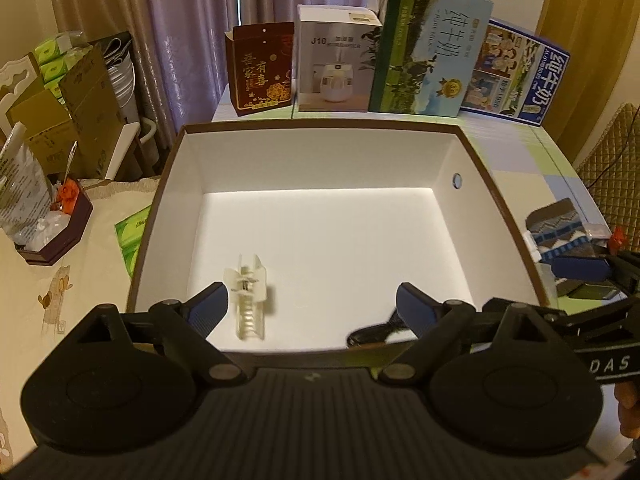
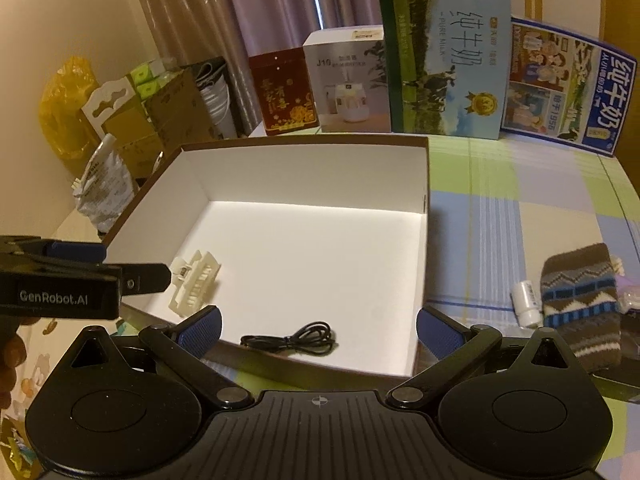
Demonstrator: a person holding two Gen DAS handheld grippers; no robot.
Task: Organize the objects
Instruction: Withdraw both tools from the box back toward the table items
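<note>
A brown-edged open box with white inside holds a translucent cream hair claw clip, lying on its side at nine o'clock, and a coiled black cable at six o'clock against the near wall, well apart.

In the left wrist view the hair clip is motion-blurred, and the gripper finger partly hides the black cable.

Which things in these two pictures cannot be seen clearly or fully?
- Black cable: left wrist view, partly behind the left tongs.
- Hair clip: left wrist view, blurred.
- Knitted sock: left wrist view, partly covered by the right tongs.
- Small white item beside the sock: too small to identify.
</note>
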